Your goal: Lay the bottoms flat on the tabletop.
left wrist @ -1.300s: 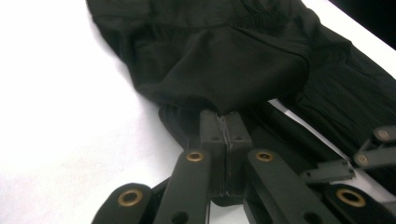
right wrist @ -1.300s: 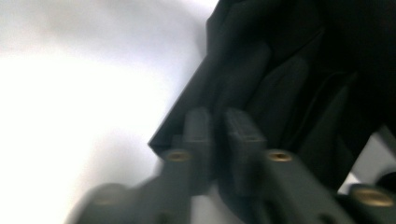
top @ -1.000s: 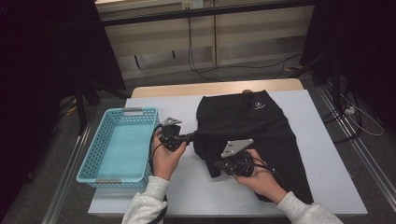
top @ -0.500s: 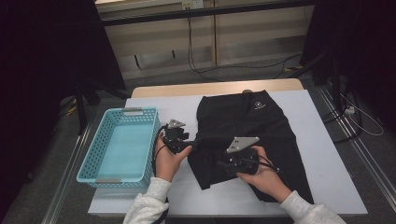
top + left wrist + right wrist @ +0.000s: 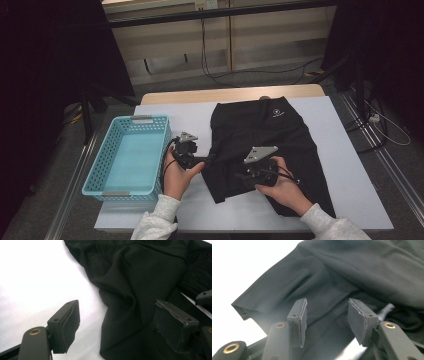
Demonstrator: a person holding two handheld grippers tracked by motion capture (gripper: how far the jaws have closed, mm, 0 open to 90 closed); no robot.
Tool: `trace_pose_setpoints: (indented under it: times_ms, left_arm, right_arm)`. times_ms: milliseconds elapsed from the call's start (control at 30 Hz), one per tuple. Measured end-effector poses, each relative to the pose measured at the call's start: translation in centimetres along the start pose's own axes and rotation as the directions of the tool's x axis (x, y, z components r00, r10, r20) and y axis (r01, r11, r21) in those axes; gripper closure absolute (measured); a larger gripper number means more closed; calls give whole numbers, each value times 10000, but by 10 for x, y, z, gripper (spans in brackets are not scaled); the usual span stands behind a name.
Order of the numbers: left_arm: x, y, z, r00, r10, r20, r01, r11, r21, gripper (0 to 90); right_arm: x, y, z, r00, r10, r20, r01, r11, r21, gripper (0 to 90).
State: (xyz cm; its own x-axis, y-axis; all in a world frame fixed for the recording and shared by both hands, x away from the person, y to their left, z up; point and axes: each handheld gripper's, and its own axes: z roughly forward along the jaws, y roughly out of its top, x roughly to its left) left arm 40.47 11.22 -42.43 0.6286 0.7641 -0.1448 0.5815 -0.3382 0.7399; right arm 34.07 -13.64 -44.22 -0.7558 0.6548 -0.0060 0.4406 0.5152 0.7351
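Observation:
A black garment (image 5: 272, 130) with a small white logo lies spread on the white table (image 5: 345, 165). My left gripper (image 5: 212, 158) points right at its left edge. Its jaws have just been opening and stand wide, and in the left gripper view (image 5: 120, 327) the creased hem (image 5: 120, 315) lies loose between them, untouched by the pads. My right gripper (image 5: 239, 176) rests over the garment's lower left part, pointing left. Its jaws have also just been opening. In the right gripper view (image 5: 328, 320) the cloth (image 5: 362, 270) runs under the gap with neither pad pressing on it.
A light blue plastic basket (image 5: 127, 160) stands at the table's left side, close beside my left hand. Bare white tabletop shows to the right of the garment and along the front edge. Cables and dark furniture stand on the floor beyond the table.
Both grippers have opened and let go of the cloth. The garment's lower left flap has dropped and spread flat on the table. The hands have hardly shifted.

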Motion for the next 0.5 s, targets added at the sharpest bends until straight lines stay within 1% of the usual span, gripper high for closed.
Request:
trace_pose_setpoints:
  times_ms: [33, 67, 167, 233, 267, 300, 333, 400, 433, 467, 500]
  left_arm:
    - [-1, 0, 0, 10000, -34, -6, 34, 10000, -8, 215]
    - [-1, -1, 0, 10000, 34, 37, -34, 10000, 31, 211]
    - [-1, -2, 0, 9998, 159, 76, -160, 9998, 103, 210]
    - [-1, -3, -1, 10000, 55, 15, -56, 9999, 107, 209]
    - [0, -3, -1, 10000, 53, 10, -53, 9999, 88, 206]
    - [-1, -3, -1, 10000, -1, 0, 1, 10000, 34, 206]
    - [0, -3, -1, 9999, 138, -15, -138, 9997, 181, 206]
    - [-1, -4, -1, 10000, 89, 2, -89, 9998, 152, 206]
    - [-1, -4, 0, 9999, 143, 16, -143, 9997, 181, 206]
    - [-2, -4, 1, 9999, 145, 26, -145, 9997, 183, 206]
    - [-2, -4, 1, 9998, 178, 38, -179, 9996, 209, 206]
  right_arm:
    - [2, 0, 1, 9999, -16, -135, 15, 10000, -5, 507]
    - [4, 0, 2, 9996, -24, -274, 25, 10000, 25, 517]
    - [9, -1, 6, 9991, -115, -410, 123, 9997, 192, 544]
    - [11, -2, 10, 9979, -329, -561, 346, 9990, 291, 565]
    - [12, -3, 12, 9973, -411, -613, 438, 9981, 442, 570]
    - [13, -4, 13, 9969, -560, -548, 593, 9964, 609, 587]
    - [14, -4, 14, 9965, -633, -544, 665, 9960, 592, 627]
    - [13, -5, 14, 9962, -505, -703, 547, 9968, 591, 713]
    - [12, -5, 14, 9964, -529, -667, 568, 9967, 583, 768]
    - [12, -5, 14, 9959, -604, -673, 642, 9963, 564, 797]
    - [11, -5, 14, 9959, -561, -707, 601, 9966, 567, 828]
